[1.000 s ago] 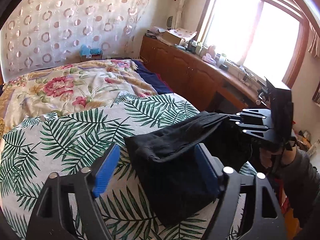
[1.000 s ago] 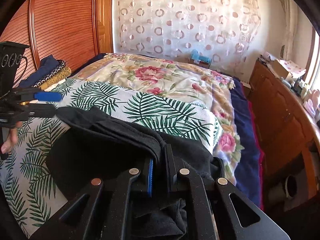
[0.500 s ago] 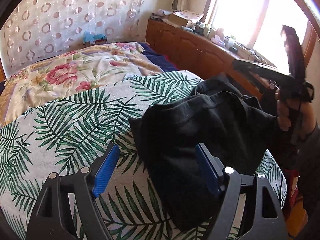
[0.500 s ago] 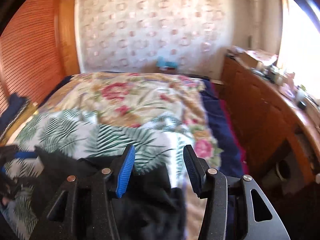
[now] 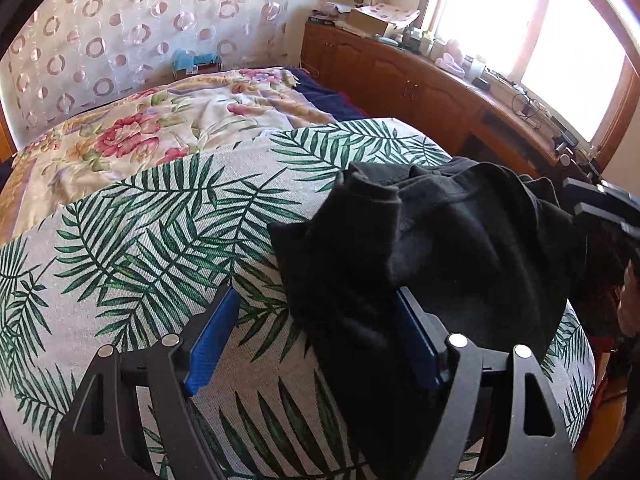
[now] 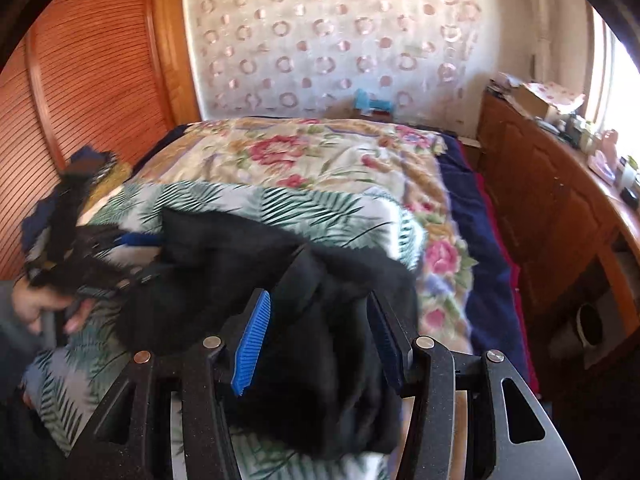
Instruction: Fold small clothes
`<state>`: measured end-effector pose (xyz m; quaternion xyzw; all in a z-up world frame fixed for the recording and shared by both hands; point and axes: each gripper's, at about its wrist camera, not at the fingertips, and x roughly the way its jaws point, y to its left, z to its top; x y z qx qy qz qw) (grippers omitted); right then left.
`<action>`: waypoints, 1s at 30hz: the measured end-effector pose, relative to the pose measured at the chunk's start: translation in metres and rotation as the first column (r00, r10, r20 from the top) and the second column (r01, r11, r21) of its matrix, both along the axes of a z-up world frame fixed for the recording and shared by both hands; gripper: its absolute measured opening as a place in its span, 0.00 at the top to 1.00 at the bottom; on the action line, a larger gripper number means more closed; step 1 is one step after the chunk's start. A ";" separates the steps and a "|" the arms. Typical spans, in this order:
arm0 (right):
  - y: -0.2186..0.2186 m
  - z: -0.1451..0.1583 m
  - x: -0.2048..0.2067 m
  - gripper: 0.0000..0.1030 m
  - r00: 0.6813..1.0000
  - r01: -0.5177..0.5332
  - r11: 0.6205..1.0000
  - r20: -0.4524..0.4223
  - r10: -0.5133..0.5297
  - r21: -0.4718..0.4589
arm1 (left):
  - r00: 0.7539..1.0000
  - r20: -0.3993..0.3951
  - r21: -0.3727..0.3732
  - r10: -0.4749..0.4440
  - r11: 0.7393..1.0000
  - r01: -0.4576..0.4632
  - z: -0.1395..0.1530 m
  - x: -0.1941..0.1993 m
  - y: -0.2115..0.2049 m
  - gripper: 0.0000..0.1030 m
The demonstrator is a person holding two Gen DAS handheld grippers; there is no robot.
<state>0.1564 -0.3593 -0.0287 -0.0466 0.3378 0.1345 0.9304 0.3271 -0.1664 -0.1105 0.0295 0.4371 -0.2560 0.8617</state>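
Now the right tool point(image 6: 316, 336), a second earlier clenched on the black garment point(image 5: 420, 248) and holding it up, had let go, its jaws standing released with the cloth loose between them. The garment, which had hung stretched between the tools, lay bunched on the palm-leaf cloth point(image 5: 160, 240). The left tool point(image 5: 316, 336) sat lower, angled down, jaws wide, its right pad tucked under the garment's edge without gripping. Beyond lay the floral bedspread point(image 5: 160, 128), a wooden cabinet point(image 5: 400, 80) beneath the bright window point(image 5: 520, 32).
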 end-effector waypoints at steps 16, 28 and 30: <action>-0.024 0.006 0.021 0.91 1.000 -0.024 0.996 -0.009 0.024 -0.091 | 1.000 0.025 0.010 -0.002 1.000 0.002 -0.004 0.001 0.001 0.24; -0.104 0.021 0.026 0.67 0.960 0.274 0.959 0.042 -0.277 0.069 | 1.000 -0.029 -0.067 -0.006 0.998 0.004 0.000 0.009 0.007 0.35; -0.099 0.022 0.015 0.54 0.961 0.267 0.961 0.048 -0.271 0.067 | 0.999 -0.047 -0.088 -0.014 0.996 0.010 -0.001 0.011 0.005 0.47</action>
